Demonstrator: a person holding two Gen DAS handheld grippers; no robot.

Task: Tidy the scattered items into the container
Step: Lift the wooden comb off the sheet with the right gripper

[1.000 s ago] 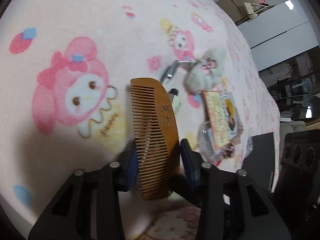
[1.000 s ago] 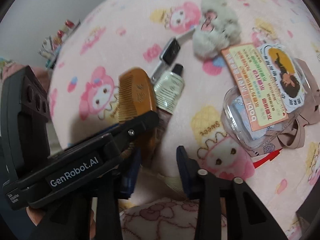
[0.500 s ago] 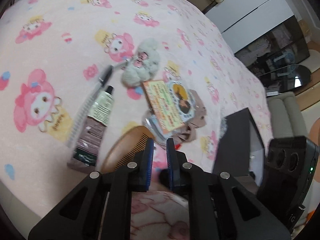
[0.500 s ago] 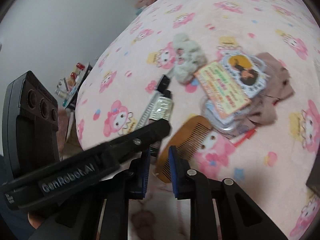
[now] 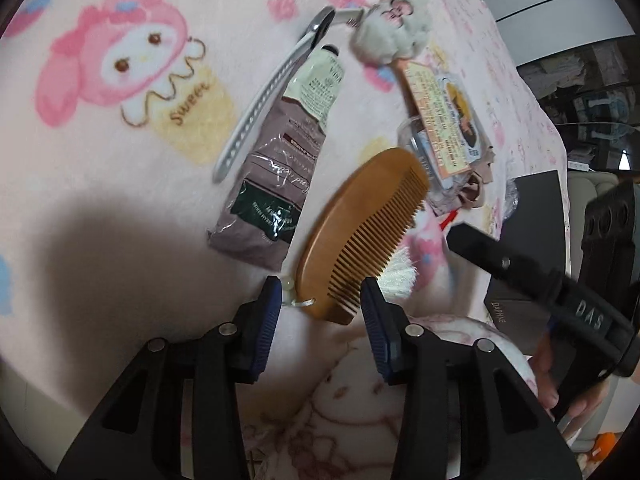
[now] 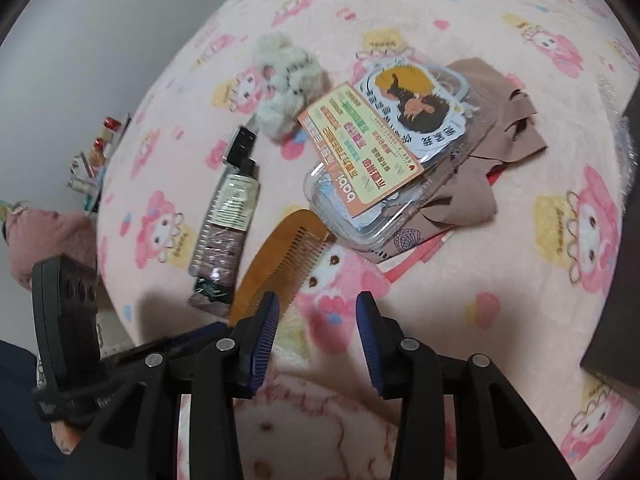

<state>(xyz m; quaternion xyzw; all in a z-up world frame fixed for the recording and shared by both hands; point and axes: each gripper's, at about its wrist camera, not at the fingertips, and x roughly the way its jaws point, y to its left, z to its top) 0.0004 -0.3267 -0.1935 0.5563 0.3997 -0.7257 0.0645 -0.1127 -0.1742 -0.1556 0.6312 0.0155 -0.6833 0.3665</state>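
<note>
Both jaws stand apart and empty. Your wooden comb (image 5: 360,232) lies on the pink blanket (image 5: 120,160), just right of the cream tube (image 5: 280,168). It looks light and stiff; grip the solid spine, not the teeth.

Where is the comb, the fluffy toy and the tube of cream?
comb (image 5: 352,236), left wrist view, on its wooden spine.
fluffy toy (image 6: 286,80), right wrist view, on its grey fur.
tube of cream (image 5: 276,184), left wrist view, on its flat body.
</note>
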